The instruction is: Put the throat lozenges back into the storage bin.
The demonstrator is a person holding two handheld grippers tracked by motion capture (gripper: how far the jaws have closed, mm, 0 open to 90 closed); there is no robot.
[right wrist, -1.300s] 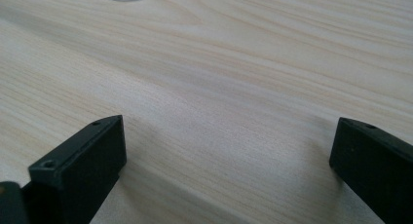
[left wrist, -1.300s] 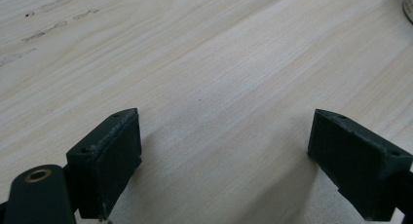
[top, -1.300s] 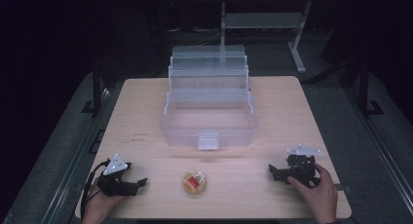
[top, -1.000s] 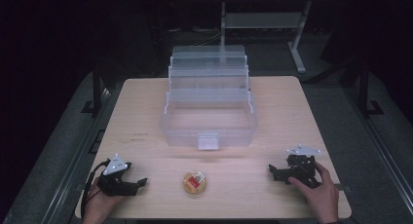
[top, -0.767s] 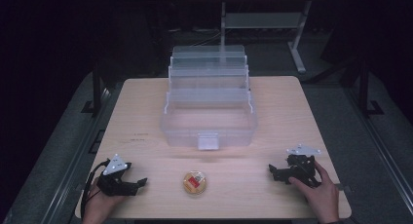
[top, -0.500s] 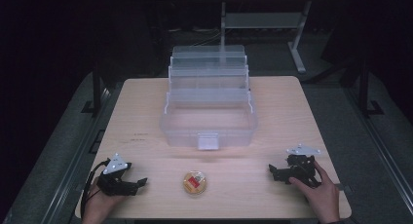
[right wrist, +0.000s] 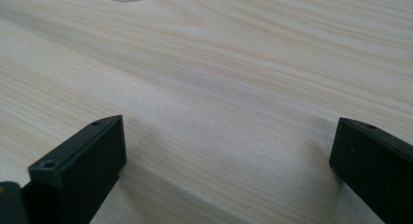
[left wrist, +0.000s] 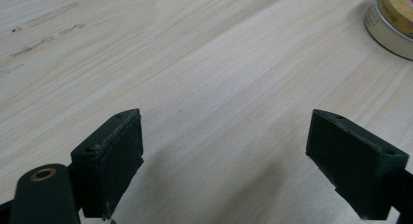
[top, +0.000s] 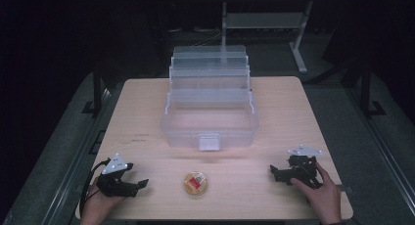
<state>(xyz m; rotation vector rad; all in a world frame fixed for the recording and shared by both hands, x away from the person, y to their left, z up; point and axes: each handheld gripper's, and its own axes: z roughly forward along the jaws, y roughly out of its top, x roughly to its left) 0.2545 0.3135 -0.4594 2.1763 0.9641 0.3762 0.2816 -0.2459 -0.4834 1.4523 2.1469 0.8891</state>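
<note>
A small round tin [top: 196,183] with a yellow and red lid lies on the wooden table near its front edge, between the two hands. My left gripper [top: 142,184] rests low at the front left, open, pointing toward the tin; in the left gripper view [left wrist: 229,160] its jaws stand wide apart over bare wood, and the tin [left wrist: 392,19] sits at the top right corner. My right gripper [top: 274,171] rests at the front right, open, held by a hand; in the right gripper view [right wrist: 229,160] only wood lies between its jaws.
A clear plastic tiered box [top: 209,129] stands open in the middle of the table [top: 293,112], its trays stepped back toward the far edge, latch facing me. Beyond the table are a dark floor and a metal desk frame [top: 298,44].
</note>
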